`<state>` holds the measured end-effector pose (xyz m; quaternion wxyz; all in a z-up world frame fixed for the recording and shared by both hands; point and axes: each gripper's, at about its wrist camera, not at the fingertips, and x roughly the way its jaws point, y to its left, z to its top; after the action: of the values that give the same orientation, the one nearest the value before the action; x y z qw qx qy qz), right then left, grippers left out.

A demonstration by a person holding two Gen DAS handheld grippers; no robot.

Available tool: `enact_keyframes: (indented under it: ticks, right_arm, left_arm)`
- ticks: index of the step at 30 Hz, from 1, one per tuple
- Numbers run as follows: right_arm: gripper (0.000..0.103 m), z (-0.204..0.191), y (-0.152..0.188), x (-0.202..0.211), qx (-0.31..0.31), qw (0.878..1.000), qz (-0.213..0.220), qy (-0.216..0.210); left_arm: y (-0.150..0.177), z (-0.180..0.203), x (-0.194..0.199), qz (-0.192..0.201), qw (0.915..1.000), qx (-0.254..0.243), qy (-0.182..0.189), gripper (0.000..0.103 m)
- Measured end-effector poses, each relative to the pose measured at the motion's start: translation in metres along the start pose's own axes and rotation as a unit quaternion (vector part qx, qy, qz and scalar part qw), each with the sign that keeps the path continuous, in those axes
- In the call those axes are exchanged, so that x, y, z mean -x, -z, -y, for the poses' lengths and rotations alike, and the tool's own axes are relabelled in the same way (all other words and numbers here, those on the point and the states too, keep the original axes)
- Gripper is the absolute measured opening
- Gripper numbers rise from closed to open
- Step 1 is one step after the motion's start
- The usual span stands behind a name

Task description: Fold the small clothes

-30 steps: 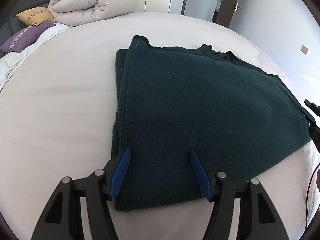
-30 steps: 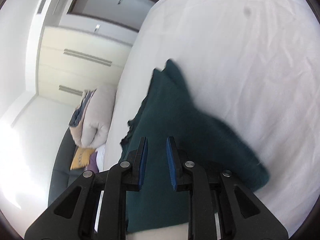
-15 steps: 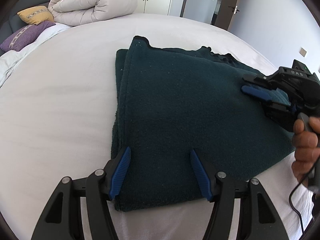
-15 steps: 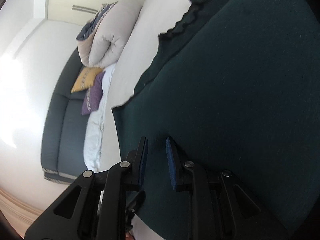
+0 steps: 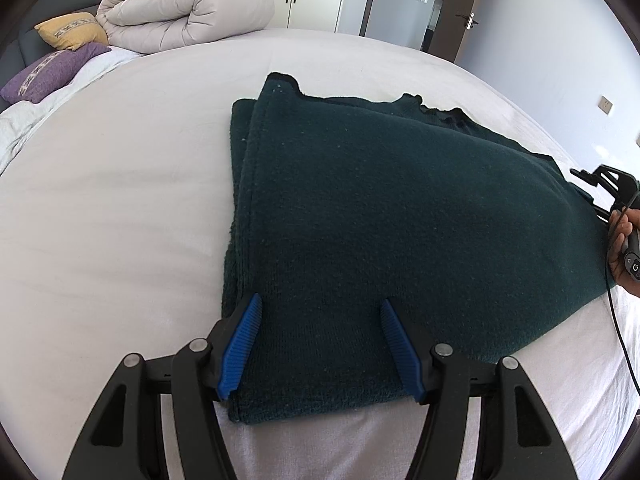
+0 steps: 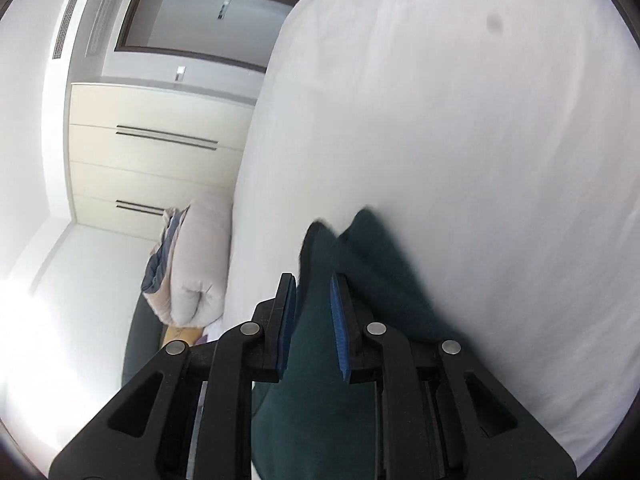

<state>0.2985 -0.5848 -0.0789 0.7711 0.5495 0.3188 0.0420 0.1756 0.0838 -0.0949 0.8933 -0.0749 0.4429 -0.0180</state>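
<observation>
White-sheeted bed (image 5: 120, 200) is filling the frame; the folded dark green knit garment (image 5: 400, 220) is lying mid-frame, left gripper (image 5: 320, 344) spread wide over it, right gripper (image 6: 313, 320) nearly closed, pinching nothing.

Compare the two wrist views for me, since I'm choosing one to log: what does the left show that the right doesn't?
Only the left wrist view shows the whole folded dark green garment, the purple pillow, and the right hand-held gripper at the garment's far right edge. Only the right wrist view shows the drawer fronts and a dark spot on the sheet. Both show the white bed, the rolled duvet and the garment.
</observation>
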Motion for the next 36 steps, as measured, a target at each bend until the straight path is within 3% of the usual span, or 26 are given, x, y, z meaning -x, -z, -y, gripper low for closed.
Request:
enact_keyframes:
  ticks: [2, 4, 6, 9, 11, 14, 16, 19, 24, 28, 31, 34, 35, 36]
  right_arm:
    - [0.019, 0.015, -0.009, 0.023, -0.03, 0.998, 0.038, 0.025]
    - [0.019, 0.021, -0.003, 0.047, -0.046, 0.997, 0.061, 0.012]
    - [0.019, 0.007, 0.02, 0.058, -0.014, 0.999, 0.045, -0.016]
    - [0.019, -0.025, 0.083, 0.046, 0.046, 0.996, -0.043, -0.069]
    - [0.019, -0.048, 0.143, 0.014, 0.1, 0.983, -0.136, -0.076]
    - [0.019, -0.059, 0.213, -0.032, 0.164, 0.956, -0.239, -0.038]
    - [0.018, -0.044, 0.237, -0.048, 0.167, 0.95, -0.264, -0.006]
    - [0.018, -0.036, 0.217, -0.036, 0.141, 0.963, -0.231, -0.013]
    - [0.018, -0.004, 0.146, 0.028, 0.099, 0.989, -0.112, 0.018]
    - [0.019, 0.018, 0.118, 0.077, 0.049, 0.998, -0.035, 0.028]
    - [0.019, 0.025, 0.106, 0.107, 0.045, 0.998, -0.024, 0.026]
    - [0.02, 0.024, 0.116, 0.128, 0.066, 0.997, -0.043, 0.017]
    - [0.028, 0.018, 0.123, 0.123, 0.075, 0.996, -0.052, 0.017]
    - [0.048, 0.014, 0.13, 0.118, 0.084, 0.994, -0.061, 0.019]
  left_arm:
    - [0.0, 0.001, 0.0, 0.0, 1.0, 0.0, 0.0, 0.065]
    - [0.0, 0.001, 0.0, 0.0, 1.0, -0.001, -0.001, 0.065]
    - [-0.001, 0.001, -0.001, 0.0, 1.0, -0.002, -0.002, 0.065]
    - [-0.002, 0.002, -0.001, -0.001, 1.0, -0.002, -0.003, 0.065]
    - [-0.002, 0.003, -0.001, -0.001, 1.0, -0.005, -0.007, 0.065]
    - [-0.001, 0.003, 0.001, -0.002, 1.0, -0.005, -0.007, 0.065]
    - [-0.001, 0.004, 0.001, -0.002, 1.0, -0.005, -0.007, 0.065]
    - [-0.002, 0.003, 0.0, 0.0, 1.0, -0.004, -0.005, 0.065]
    - [-0.002, 0.001, 0.0, 0.003, 1.0, -0.001, 0.0, 0.065]
    - [-0.002, 0.001, 0.003, 0.005, 1.0, 0.0, 0.002, 0.065]
    - [-0.001, -0.005, 0.011, 0.012, 0.9995, 0.016, 0.023, 0.064]
    - [0.002, -0.026, 0.029, 0.024, 0.995, 0.075, 0.061, 0.064]
    - [0.004, -0.035, 0.035, 0.026, 0.9928, 0.101, 0.06, 0.072]
    - [0.005, -0.044, 0.041, 0.027, 0.9897, 0.128, 0.06, 0.078]
